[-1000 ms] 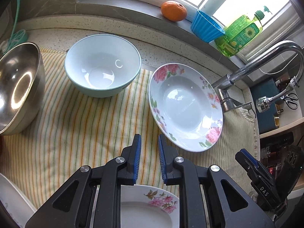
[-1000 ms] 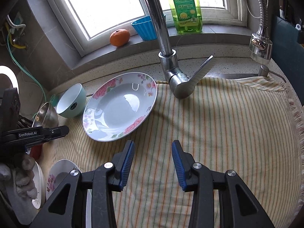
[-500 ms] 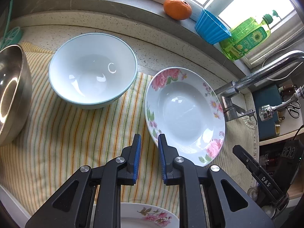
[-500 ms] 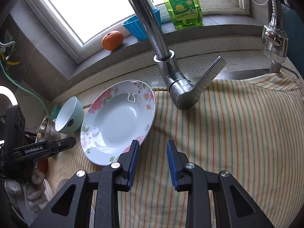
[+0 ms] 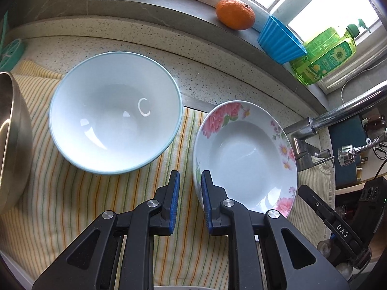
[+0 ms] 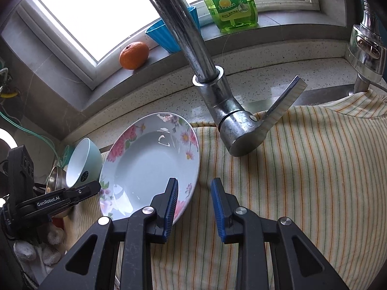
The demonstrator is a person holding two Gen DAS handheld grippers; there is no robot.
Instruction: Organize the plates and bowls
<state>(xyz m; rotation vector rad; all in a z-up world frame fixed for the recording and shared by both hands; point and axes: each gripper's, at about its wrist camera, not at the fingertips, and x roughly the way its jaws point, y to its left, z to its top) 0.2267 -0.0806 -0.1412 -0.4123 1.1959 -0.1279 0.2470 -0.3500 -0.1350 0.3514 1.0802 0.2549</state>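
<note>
A: Where was the floral plate point(image 5: 244, 159) at that moment?

B: It lay on the striped cloth point(image 5: 72, 205), between the pale blue bowl point(image 5: 113, 111) and the base of the faucet point(image 6: 227, 111). The bowl stood just beside it, apart from it as far as I could see. A steel bowl point(image 5: 12, 140) was at the far left edge.

A: And the two grippers?

B: The left gripper point(image 5: 189, 183) had its jaws a little apart, with nothing between them. Its tips were at the plate's near left rim; the right pad seemed to be over the rim, but I could not tell if it touched. The right gripper point(image 6: 194, 192) also had its jaws apart and held nothing. Its left pad was over the plate's right rim, the other pad over the cloth.

A: What could have gone wrong from there?

B: I think the gaps were narrow for a sloped rim. If a pad came down on top of the rim and not astride it, the plate could tip or slide toward the bowl and knock it. Glazed ceramic is slippery, so a shallow bite at the edge might let the plate slip out when lifted. The faucet was also near the right gripper, so a careless lift could strike it.
</note>
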